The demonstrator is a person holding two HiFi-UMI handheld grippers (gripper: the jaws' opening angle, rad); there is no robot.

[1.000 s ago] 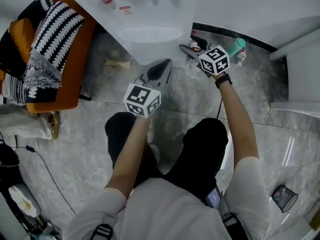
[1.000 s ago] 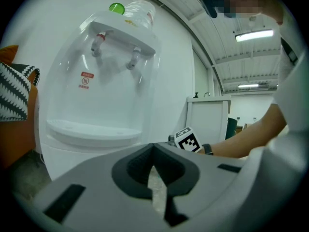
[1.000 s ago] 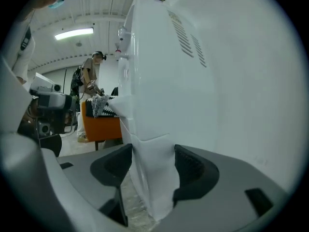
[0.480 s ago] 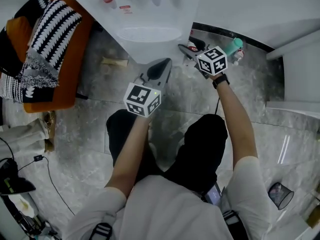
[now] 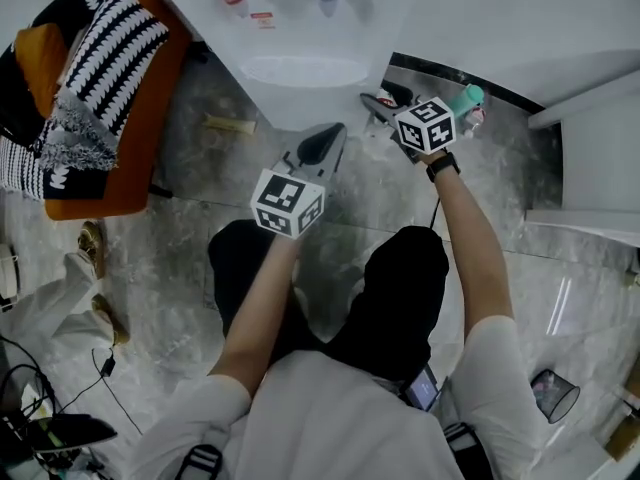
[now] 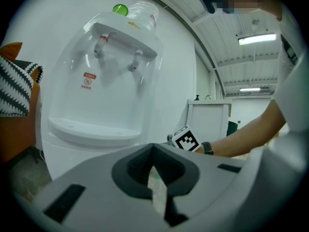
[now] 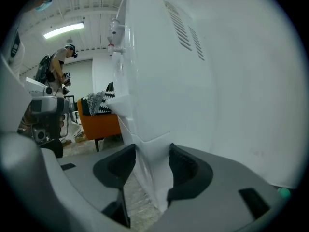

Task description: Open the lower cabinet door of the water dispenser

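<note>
The lower cabinet door (image 7: 152, 173) sits at the foot of the white water dispenser (image 7: 193, 81), and its upright corner edge runs straight down between the jaws of the right tool (image 7: 147, 166). That tool is clenched on the edge, with a dark pad touching each side. From the head view this tool (image 5: 377, 102) is at the dispenser's near right corner, low against the body. The left tool (image 6: 153, 166) is clenched with nothing in it, its tips meeting. It is held in front of the dispenser, below the drip tray (image 6: 91, 127), just apart from the cabinet and to the left of the right tool. A clear bottle (image 6: 142, 12) with a green cap stands upside down on top of the dispenser; its contents cannot be made out. A green-topped bottle (image 5: 468, 98) lies on the marble surface (image 5: 200, 258) just right of the right tool. An orange chair (image 5: 150, 118) with striped cloth stands to the far left.
</note>
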